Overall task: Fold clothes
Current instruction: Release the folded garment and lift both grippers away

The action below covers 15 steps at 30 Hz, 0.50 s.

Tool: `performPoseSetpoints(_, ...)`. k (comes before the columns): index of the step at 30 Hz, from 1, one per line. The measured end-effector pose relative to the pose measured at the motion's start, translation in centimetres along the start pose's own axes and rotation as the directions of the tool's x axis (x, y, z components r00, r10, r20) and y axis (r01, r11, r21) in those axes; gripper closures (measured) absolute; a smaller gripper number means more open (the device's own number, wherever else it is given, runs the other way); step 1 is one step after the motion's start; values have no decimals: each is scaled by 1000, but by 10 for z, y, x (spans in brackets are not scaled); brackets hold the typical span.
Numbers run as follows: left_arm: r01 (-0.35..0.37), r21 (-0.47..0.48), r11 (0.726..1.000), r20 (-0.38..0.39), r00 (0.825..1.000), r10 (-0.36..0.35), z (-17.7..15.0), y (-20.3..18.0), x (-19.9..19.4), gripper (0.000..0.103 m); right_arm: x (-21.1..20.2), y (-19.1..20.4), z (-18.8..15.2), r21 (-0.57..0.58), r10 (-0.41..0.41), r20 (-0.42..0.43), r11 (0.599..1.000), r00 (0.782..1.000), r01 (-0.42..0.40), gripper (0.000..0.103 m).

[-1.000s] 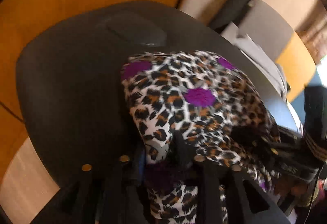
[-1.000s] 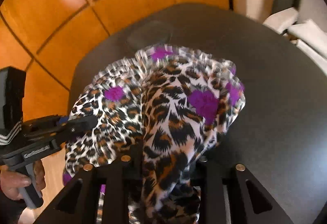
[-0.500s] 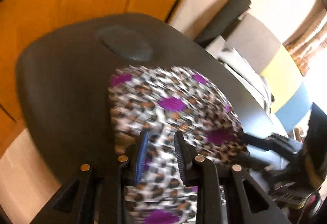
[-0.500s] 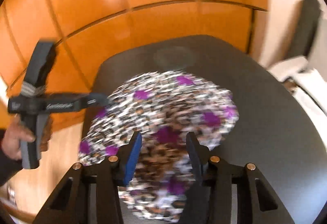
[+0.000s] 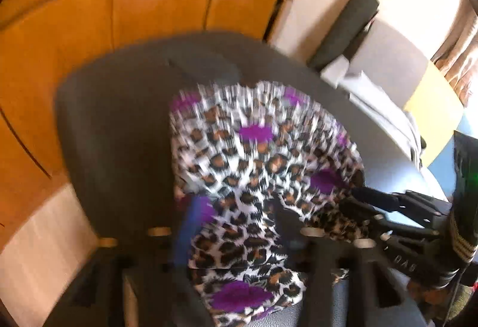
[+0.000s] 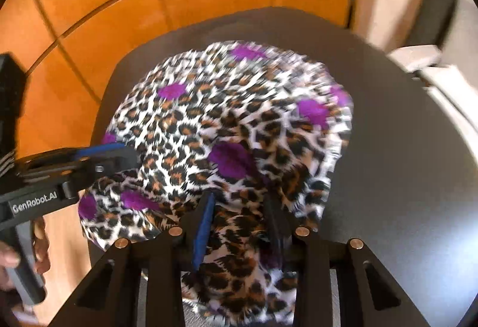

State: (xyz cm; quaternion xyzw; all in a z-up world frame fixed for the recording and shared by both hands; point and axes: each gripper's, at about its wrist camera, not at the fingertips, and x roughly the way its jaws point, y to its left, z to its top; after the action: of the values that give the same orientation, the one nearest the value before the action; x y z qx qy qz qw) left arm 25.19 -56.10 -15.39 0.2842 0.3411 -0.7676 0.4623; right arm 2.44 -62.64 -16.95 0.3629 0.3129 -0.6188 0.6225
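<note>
**Item:** leopard-print garment, white ground with brown-black spots and purple blotches. It is lying bunched and partly lifted on the dark grey surface, with its near edge spilling off the front toward you.

**Left gripper**: cloth is running up between its jaws, which are standing a little apart around it. The picture is blurred, so you cannot tell whether the cloth is truly pinched. In the right wrist view this same tool is reaching in from the left at the garment's near-left edge.

**Right gripper**: its jaws are likewise standing a little apart with a fold of cloth bulging between them, and the firmness of the hold cannot be told here either.

**Condition:** the garment is heaped rather than flat, with ridges radiating from the right-hand grasp. Its outline (hem, seams, any sleeves) is not readable. This heap would suit a piece being drawn out for smoothing as well as one being carried over in a fold.

**Handling notes:**
- You are working with soft, slippery-looking fabric, so take a full pinch of the edge, not a wisp.
- Keep both holds level and evenly tensioned.
- Keep the far edge resting on the surface as an anchor.
- Move slowly, since the blur suggests haste.
</note>
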Motion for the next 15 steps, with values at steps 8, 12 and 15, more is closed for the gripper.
performPoseSetpoints(8, -374, 60, 925, 104, 924, 367, 20, -24, -62, 41, -112, 32, -2, 137, -305, 163, 949, 938, 285, 1)
performPoseSetpoints(12, -390, 45, 920, 112, 917, 383, 12, -18, -105, 42, -147, 56, -16, 155, -322, 204, 943, 925, 294, 0)
performPoseSetpoints(15, -379, 38, 925, 128, 919, 372, 9, -19, -123, 46, -160, 69, -27, 151, -289, 202, 953, 936, 261, 0)
